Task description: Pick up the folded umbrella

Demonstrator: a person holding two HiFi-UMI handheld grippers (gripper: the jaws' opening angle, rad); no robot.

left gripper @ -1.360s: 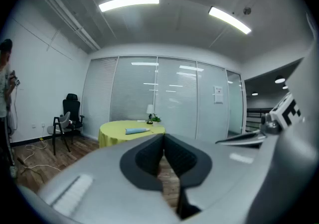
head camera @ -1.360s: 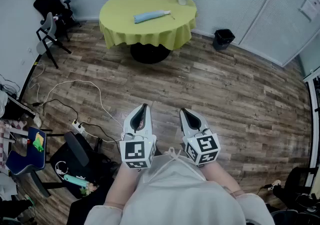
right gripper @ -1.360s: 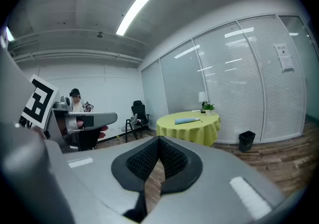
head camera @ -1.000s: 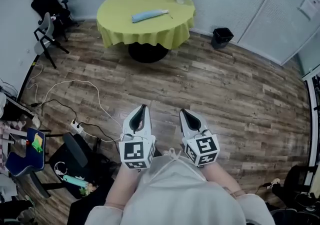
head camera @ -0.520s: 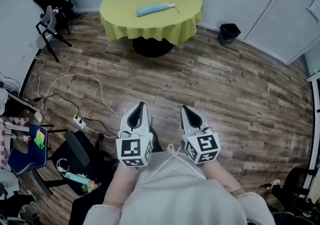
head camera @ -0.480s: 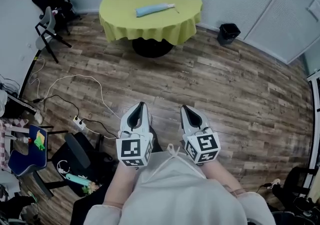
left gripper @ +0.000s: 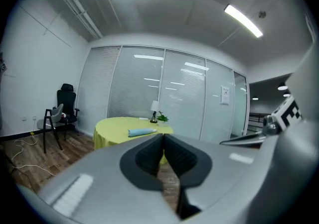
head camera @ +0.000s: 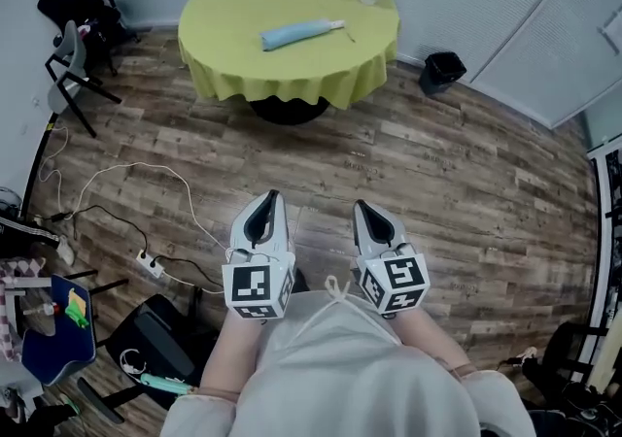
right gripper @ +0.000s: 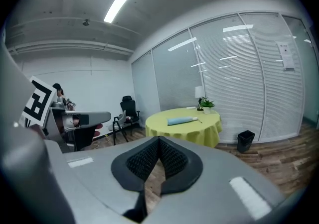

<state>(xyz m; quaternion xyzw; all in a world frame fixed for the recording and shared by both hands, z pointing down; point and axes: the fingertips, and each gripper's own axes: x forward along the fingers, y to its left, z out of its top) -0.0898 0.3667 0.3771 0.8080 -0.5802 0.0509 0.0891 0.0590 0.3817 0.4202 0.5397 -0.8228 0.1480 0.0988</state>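
lower left of centre, the left tool [head camera: 271, 198] has its jaws together on nothing. the folded umbrella [head camera: 301, 33] lies on the yellow worktop [head camera: 238, 71] at upper centre, well apart. the right tool [head camera: 361, 206] is likewise closed, empty.

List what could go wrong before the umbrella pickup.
1. Both the left gripper and right gripper are shut; reaching the umbrella that way would likely shove it rather than grasp it.
2. Cables and a power strip lie on the floor left of the path: trip hazard.
3. The umbrella sits on a draped tablecloth; a snag could drag it.
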